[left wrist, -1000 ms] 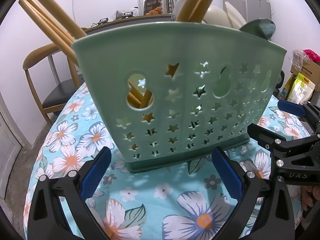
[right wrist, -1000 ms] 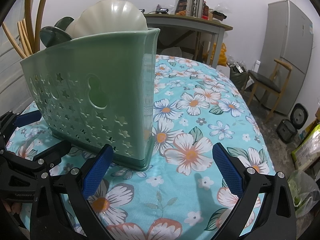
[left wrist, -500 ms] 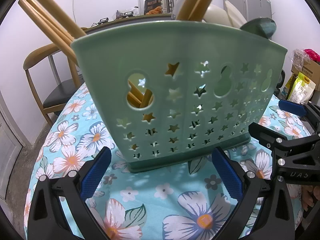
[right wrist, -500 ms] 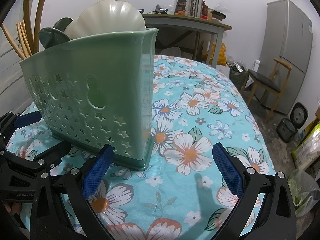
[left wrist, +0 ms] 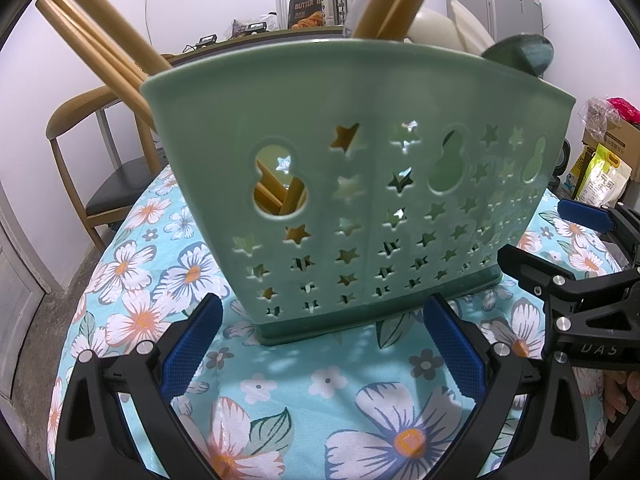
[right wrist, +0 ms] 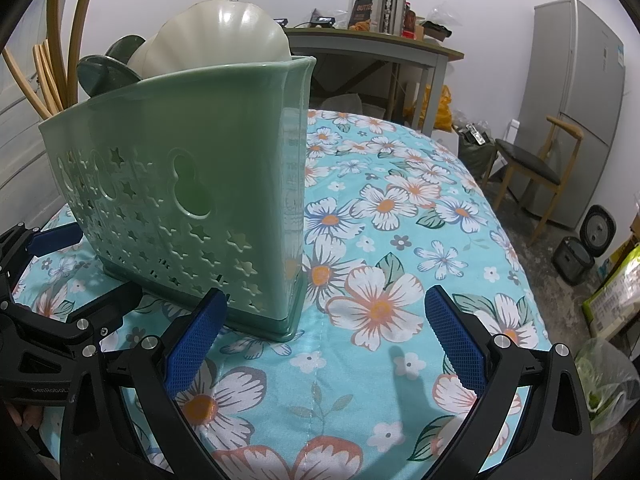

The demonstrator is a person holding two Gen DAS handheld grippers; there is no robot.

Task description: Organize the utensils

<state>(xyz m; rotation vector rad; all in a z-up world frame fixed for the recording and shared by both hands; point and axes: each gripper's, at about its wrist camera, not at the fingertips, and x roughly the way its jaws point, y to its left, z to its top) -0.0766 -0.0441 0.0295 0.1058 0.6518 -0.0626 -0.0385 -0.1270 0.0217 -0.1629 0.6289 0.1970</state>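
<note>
Pale green star-perforated plastic utensil caddy (left wrist: pixel 360 184) is standing upright on flowered tablecloth (right wrist: pixel 400 240), holding wooden chopsticks (left wrist: pixel 100 44) and seemingly spoons, while left gripper (left wrist: pixel 320 344) and right gripper (right wrist: pixel 324 336) are hovering spread and empty, probably finished.

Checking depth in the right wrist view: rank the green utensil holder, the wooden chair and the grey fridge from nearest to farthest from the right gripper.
From the right gripper, open and empty over the floral tablecloth:
1. Green utensil holder: front left, its base beside the left finger.
2. Wooden chair: on the floor beyond the table's right edge.
3. Grey fridge: behind the chair, by the far wall.
</note>
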